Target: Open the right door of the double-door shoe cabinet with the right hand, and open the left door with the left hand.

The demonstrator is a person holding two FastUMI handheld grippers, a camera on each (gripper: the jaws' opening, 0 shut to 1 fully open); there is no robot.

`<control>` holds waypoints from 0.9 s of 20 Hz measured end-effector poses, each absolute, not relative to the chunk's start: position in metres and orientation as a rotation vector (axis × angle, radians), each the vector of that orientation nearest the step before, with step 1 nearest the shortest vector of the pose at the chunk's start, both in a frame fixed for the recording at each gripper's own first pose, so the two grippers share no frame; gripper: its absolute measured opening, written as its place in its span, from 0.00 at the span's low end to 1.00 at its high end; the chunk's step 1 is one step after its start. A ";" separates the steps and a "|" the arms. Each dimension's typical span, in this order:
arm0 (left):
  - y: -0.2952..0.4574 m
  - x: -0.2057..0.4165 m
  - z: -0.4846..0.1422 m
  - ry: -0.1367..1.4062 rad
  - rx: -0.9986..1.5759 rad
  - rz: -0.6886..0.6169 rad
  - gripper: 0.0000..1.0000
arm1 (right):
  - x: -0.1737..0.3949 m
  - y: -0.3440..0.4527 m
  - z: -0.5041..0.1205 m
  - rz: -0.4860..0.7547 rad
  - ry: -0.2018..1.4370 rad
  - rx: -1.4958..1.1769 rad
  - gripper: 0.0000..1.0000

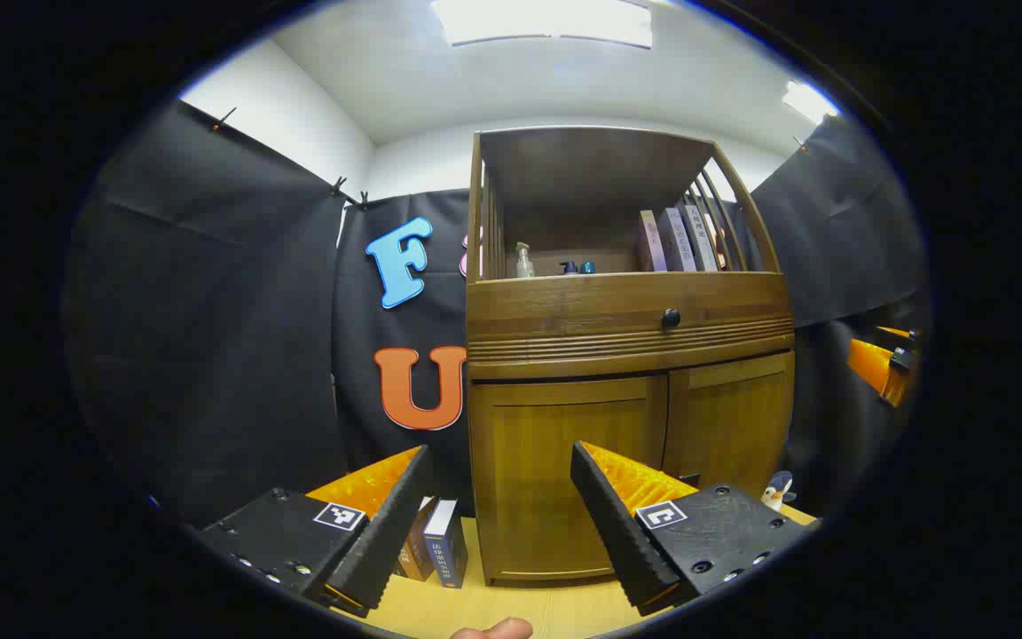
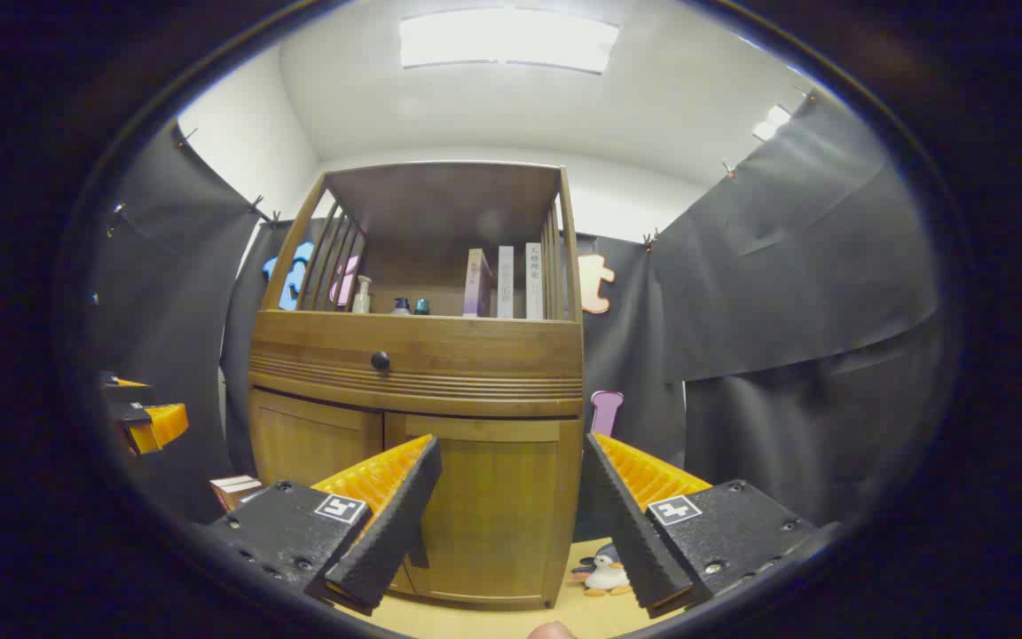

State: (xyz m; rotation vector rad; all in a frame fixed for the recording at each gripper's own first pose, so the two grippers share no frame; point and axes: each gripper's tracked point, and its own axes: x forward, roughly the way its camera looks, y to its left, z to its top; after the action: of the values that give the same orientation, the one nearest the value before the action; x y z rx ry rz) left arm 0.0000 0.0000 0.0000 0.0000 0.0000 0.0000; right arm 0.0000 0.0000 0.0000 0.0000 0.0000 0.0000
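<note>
in the left gripper view, the left gripper (image 1: 500, 515) hangs with its jaws spread wide and nothing between them, facing the closed left door (image 1: 569, 475) of the shoe cabinet (image 1: 626, 355); the door shows in the gap between the fingers, apart from them. the right door (image 1: 733, 426) beside it is closed too. above the doors runs a drawer front with a dark knob (image 1: 671, 317), and on the open shelf over that stand a pump bottle (image 1: 524, 260), small bottles and a row of books (image 1: 680, 240). a few more books (image 1: 440, 541) stand on the pale floor (image 1: 493, 608) against the cabinet's left side, and a small penguin toy (image 1: 777, 490) sits at its right.

in the right gripper view, the right gripper (image 2: 511, 510) is likewise held wide with nothing in it, and the closed right door (image 2: 489, 510) is seen between its fingers without contact. the left gripper (image 2: 143, 417) appears at the far left edge of that view, off the cabinet's side; the right gripper (image 1: 884, 359) appears at the far right edge of the left gripper view. a fingertip (image 1: 493, 630) shows at the bottom edge of the left gripper view.
</note>
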 end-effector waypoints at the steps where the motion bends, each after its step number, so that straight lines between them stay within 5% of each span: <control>1: -0.002 0.001 -0.003 0.006 -0.005 -0.006 0.95 | 0.000 -0.002 -0.006 0.003 0.011 -0.003 1.00; 18: -0.031 0.007 -0.025 0.039 0.000 -0.032 1.00 | 0.014 -0.002 -0.036 0.063 0.068 -0.016 1.00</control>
State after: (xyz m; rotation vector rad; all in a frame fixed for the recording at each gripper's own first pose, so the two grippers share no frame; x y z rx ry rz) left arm 0.0075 -0.0310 -0.0245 -0.0001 0.0395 -0.0320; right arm 0.0140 -0.0024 -0.0364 -0.0160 0.0682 0.0626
